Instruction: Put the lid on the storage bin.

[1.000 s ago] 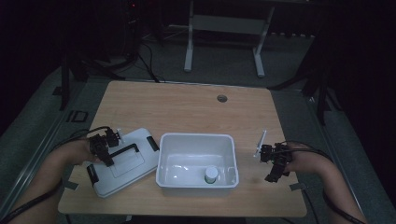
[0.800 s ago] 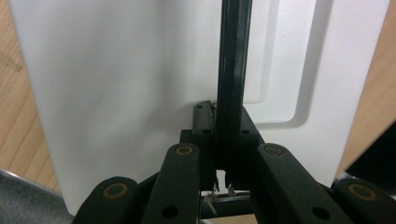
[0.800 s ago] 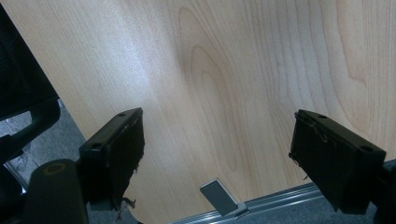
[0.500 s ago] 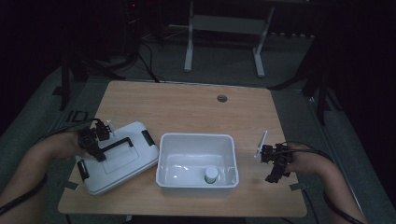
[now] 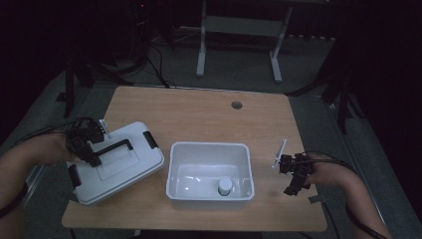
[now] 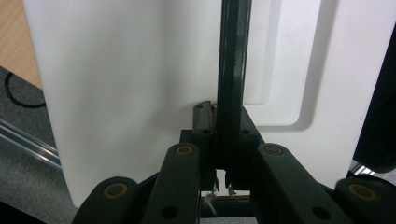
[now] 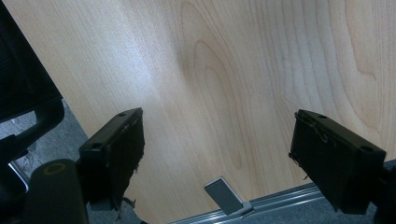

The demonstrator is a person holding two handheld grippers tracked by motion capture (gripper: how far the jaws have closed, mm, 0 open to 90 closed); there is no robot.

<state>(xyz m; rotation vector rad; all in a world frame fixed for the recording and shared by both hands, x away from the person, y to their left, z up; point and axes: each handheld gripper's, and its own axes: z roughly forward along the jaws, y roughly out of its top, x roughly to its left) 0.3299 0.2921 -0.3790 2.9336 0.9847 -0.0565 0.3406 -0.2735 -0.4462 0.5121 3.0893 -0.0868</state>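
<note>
A white lid (image 5: pixel 130 168) with a black handle (image 5: pixel 119 146) hangs tilted over the table's left side, beside an open white bin (image 5: pixel 209 145). My left gripper (image 5: pixel 92 155) is shut on that handle. In the left gripper view, the handle bar (image 6: pixel 232 70) runs up between the closed jaws of the left gripper (image 6: pixel 223 122), with the lid's white face (image 6: pixel 116 93) behind it. A small white capped container (image 5: pixel 225 186) stands inside the bin. My right gripper (image 5: pixel 293 178) hovers open over bare wood near the table's right front corner. The right gripper (image 7: pixel 217 144) has nothing between its jaws.
The wooden table (image 5: pixel 199 114) has a round cable hole (image 5: pixel 237 105) near its far edge. A grey tab (image 7: pixel 223 192) sits on the table's metal edge rail below the right gripper. A desk frame (image 5: pixel 239 30) stands on the floor beyond the table.
My left gripper has risen and drifted left, lifting the lid by its handle so it tilts off the table. The right gripper has stayed where it was.
</note>
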